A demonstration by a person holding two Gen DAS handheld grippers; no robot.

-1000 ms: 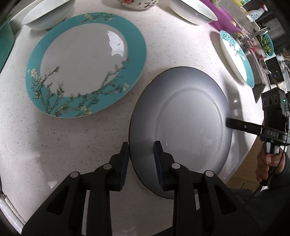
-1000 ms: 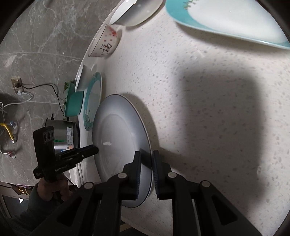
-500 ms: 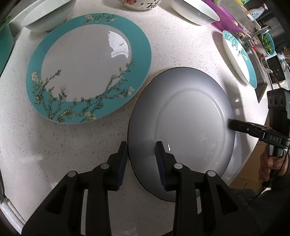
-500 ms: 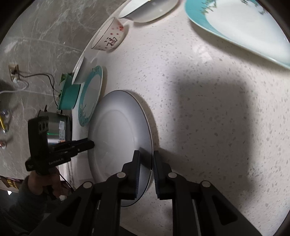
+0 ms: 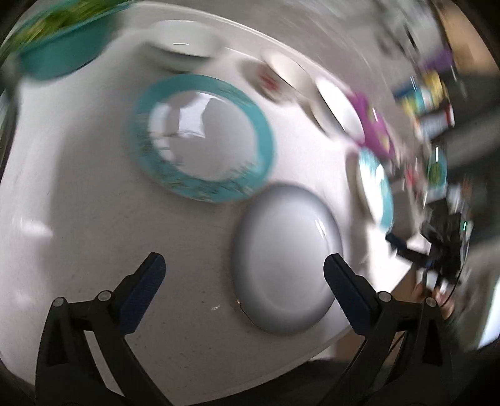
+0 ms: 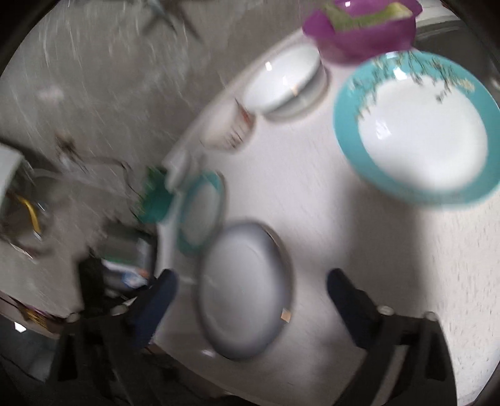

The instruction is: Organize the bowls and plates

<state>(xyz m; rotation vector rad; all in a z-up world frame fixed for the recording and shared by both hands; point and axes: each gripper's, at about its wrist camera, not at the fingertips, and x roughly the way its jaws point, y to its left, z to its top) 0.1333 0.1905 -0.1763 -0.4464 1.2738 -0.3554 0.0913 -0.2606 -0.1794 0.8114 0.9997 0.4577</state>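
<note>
White speckled countertop (image 5: pixel 78 218) fills both blurred views, with a grey marbled wall (image 6: pixel 109 78) behind it in the right wrist view.

Left gripper (image 5: pixel 243 268) has its fingers spread wide and holds nothing; it hangs above the counter's near edge, the grey plate (image 5: pixel 286 259) lying flat on the surface between and just beyond its fingertips, untouched. Right gripper (image 6: pixel 251 279) is likewise spread wide and empty, with the same grey plate (image 6: pixel 245 293) lying between its fingers at the counter's edge. In the left wrist view the right gripper (image 5: pixel 406 250) appears off the counter's right edge, apart from the plate.

Just beyond the grey plate, touching or nearly touching its rim, lies the large teal-rimmed plate (image 5: pixel 203 140) in the middle of the counter. A second teal-rimmed plate (image 6: pixel 415 125) sits toward the counter's right side, well apart from the grey one. Along the far edge stand a white bowl (image 5: pixel 184 40), a small cup with red markings (image 6: pixel 231 128), another white bowl (image 6: pixel 281 81) and a purple bowl (image 6: pixel 359 28). A teal bowl (image 5: pixel 62 53) with something green in it sits at the far left corner. Motion blur hides finer detail.
</note>
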